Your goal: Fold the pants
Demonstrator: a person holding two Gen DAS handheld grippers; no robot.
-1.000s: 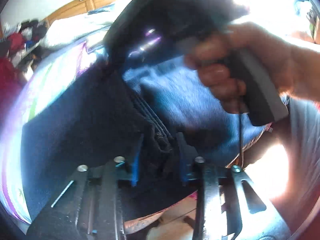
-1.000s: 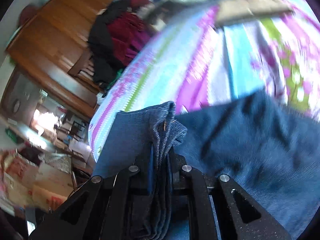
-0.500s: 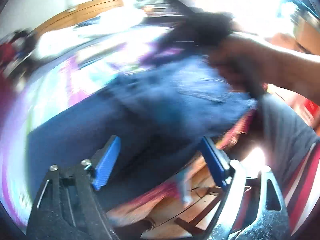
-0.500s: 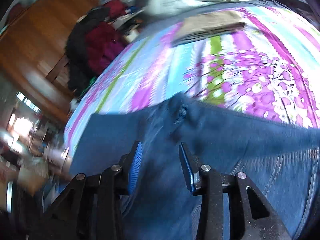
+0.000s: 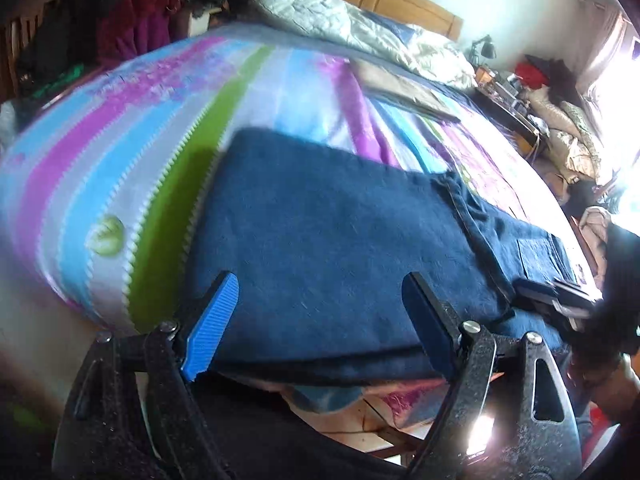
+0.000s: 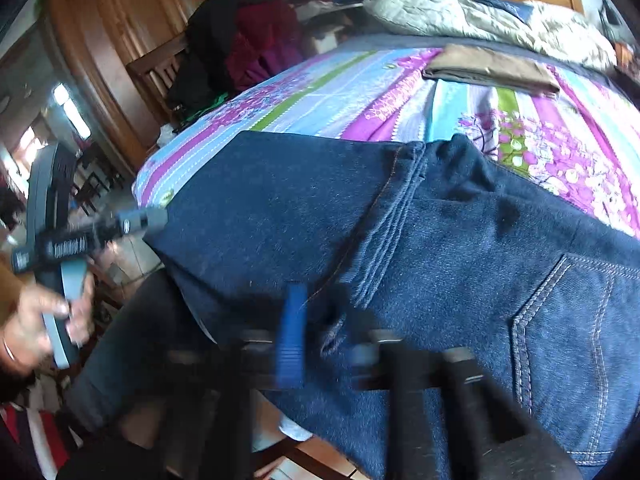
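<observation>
Dark blue jeans [image 5: 320, 232] lie folded on the striped bedspread [image 5: 120, 168], the leg ends laid over the seat. In the right wrist view the hems [image 6: 392, 240] cross the jeans [image 6: 280, 208] next to a back pocket [image 6: 560, 320]. My left gripper [image 5: 320, 320] is open wide just above the jeans' near edge and holds nothing. My right gripper [image 6: 326, 340] is motion-blurred over the near edge by the hems. A narrow gap shows between its fingers, with a bit of denim there. It also shows at the left view's right edge, low on the jeans.
A folded tan garment [image 6: 488, 68] lies farther up the bed, with a pale quilt [image 6: 480, 12] at the headboard. A chair heaped with dark and red clothes [image 6: 256, 40] stands left of the bed. A hand [image 6: 36, 320] and a trousered leg [image 6: 132, 340] are at the near edge.
Both grippers were shut on the jeans' leg ends a second ago. They have let go and opened, and the jeans now lie folded flat. The left gripper has pulled back toward the near edge.
</observation>
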